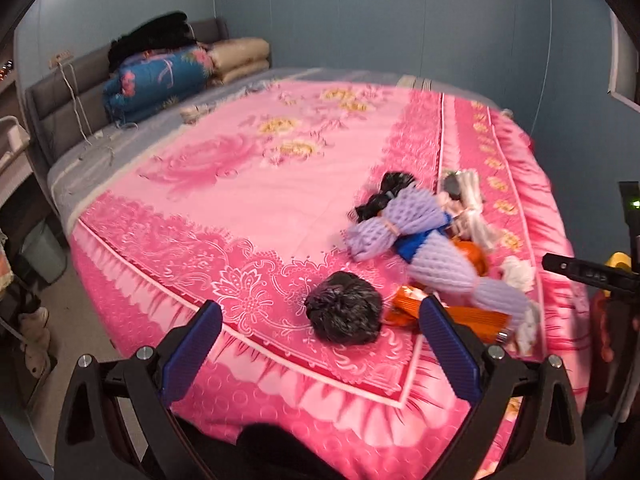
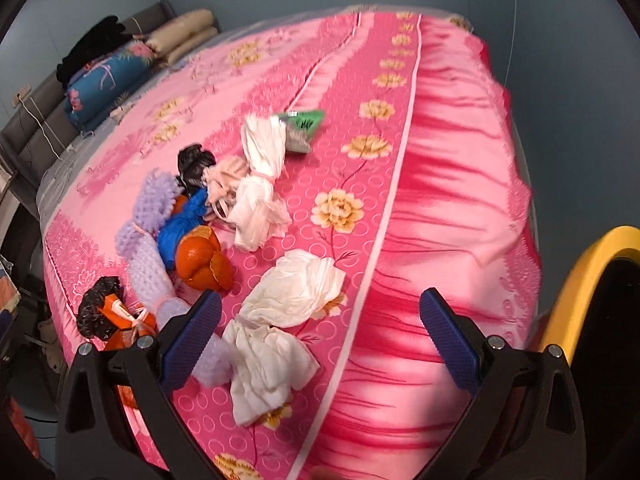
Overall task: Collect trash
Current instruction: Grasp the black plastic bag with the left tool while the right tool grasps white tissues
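Observation:
Several pieces of trash lie on a pink floral bedspread (image 1: 248, 200). In the left wrist view my left gripper (image 1: 320, 336) is open and empty, just in front of a crumpled black bag (image 1: 344, 314), with purple foam netting (image 1: 404, 224) and an orange wrapper (image 1: 472, 316) to its right. In the right wrist view my right gripper (image 2: 320, 336) is open and empty over the bed edge, just above a knotted white bag (image 2: 280, 320). Further off lie an orange bag (image 2: 202, 260), a blue bag (image 2: 180, 224), another white bag (image 2: 260, 184) and a green packet (image 2: 302, 124).
A yellow-rimmed bin (image 2: 592, 280) stands at the right of the bed. Folded quilts and pillows (image 1: 168, 72) are stacked at the grey headboard. The floor with shoes and a small bin (image 1: 40, 248) is at the left.

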